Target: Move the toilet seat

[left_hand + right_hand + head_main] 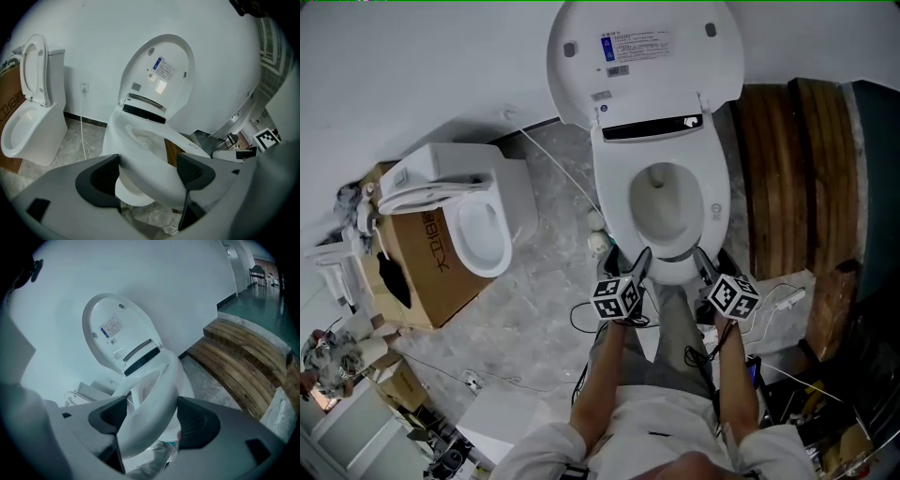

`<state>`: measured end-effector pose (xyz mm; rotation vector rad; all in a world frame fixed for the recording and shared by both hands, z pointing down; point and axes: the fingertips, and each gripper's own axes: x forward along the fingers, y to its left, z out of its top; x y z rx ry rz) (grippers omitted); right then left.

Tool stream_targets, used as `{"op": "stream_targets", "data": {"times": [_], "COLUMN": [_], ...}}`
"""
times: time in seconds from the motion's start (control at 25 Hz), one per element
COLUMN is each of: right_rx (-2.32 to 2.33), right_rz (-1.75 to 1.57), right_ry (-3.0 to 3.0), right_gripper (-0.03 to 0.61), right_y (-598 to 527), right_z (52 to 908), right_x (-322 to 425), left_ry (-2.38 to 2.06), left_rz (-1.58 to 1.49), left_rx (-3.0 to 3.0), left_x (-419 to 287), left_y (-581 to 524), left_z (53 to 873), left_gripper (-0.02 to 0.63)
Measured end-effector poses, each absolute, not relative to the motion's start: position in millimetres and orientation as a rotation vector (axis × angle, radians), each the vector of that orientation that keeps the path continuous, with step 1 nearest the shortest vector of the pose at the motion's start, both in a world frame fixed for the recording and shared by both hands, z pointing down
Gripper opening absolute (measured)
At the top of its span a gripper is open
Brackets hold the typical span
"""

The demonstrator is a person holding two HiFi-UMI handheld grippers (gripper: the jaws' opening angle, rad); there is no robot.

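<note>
Toilet seat (615,197), grey floor (544,281) (white wall (412,66))

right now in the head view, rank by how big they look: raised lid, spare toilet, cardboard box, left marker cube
1. raised lid, but nearer the camera
2. spare toilet, nearly alike
3. cardboard box, partly hidden
4. left marker cube

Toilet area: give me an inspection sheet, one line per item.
Surface: grey stone-pattern floor.
Job's things: white oval toilet seat; white lid raised behind it.
Clutter: brown cardboard box; second white toilet against it.
Grippers: left tongs and right tongs each closed on the seat's front edge.
Cables: thin white cable across the floor; black cables by the person's legs.
Surroundings: white wall; brown wooden slat platform.
</note>
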<state>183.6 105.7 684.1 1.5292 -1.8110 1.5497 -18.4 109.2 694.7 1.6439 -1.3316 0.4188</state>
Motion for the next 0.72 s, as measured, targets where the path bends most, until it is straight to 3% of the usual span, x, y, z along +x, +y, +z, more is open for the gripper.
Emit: {"op": "stream_targets", "data": {"times": [0.72], "right_rx": [1.634], "right_rz": [1.639], "right_ry": [-1.883], "right_gripper": [0.353], "right_y": [74], "right_z": [625], "right_x": [184], "left_ry": [-1.323], "left_rz": [0.485], "left_rx": [2.005], "left_x": [-16], "left_y": [82], "left_z": [612], "left_gripper": [0.359]}}
